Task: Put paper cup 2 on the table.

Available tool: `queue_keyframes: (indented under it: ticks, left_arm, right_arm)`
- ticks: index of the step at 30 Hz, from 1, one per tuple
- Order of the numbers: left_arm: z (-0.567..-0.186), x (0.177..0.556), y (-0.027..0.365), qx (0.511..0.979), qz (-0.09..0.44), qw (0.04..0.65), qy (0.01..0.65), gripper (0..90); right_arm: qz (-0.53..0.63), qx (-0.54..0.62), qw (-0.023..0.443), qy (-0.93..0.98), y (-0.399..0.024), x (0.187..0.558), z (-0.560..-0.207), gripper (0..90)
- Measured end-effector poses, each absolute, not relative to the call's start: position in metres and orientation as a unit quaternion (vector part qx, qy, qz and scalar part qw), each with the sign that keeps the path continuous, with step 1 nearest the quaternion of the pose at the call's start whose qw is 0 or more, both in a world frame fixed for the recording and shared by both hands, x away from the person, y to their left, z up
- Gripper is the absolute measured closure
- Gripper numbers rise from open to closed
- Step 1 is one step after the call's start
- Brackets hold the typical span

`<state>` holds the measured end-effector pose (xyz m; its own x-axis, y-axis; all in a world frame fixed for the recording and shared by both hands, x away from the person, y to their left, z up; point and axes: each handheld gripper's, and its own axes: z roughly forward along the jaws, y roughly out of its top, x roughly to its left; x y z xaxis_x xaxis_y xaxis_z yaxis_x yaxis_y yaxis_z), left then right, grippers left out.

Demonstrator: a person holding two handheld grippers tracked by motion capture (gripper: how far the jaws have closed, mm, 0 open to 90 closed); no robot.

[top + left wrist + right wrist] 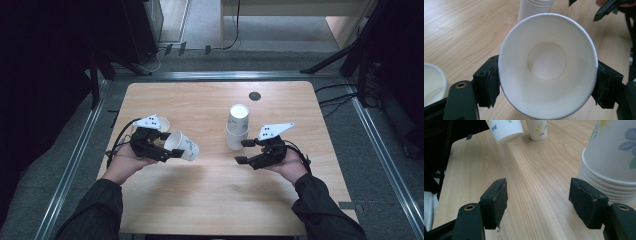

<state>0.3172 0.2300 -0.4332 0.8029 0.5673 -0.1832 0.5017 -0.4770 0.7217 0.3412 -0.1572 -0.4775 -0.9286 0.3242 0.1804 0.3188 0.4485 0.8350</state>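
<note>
The left gripper (167, 150) is clamped on a white flower-printed paper cup (182, 145), held tilted above the light wooden table (210, 200), left of the inverted stack of paper cups (237, 125). The thin wall could be crushed or slipped. The right gripper (242, 151) is spread empty near the stack. A second cup (162, 123) is partly hidden behind the left gripper.

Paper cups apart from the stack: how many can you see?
2. One cup lies sideways, gripped in the left claw; another cup stands on the table behind it. The stack may hide more.
</note>
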Motion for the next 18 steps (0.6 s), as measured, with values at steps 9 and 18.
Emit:
queue_keyframes:
  ticks: [9,18]
  left_arm:
    - [-0.428,0.316,0.248,0.876,0.055,0.356,0.32,22.7]
    - [-0.436,0.314,0.264,0.895,0.059,0.298,0.326,22.6]
  right_arm:
    - [0.493,0.189,0.004,0.85,-0.157,0.341,-0.478,31.9]
    - [0.49,0.19,0.007,0.851,-0.156,0.342,-0.479,32.1]
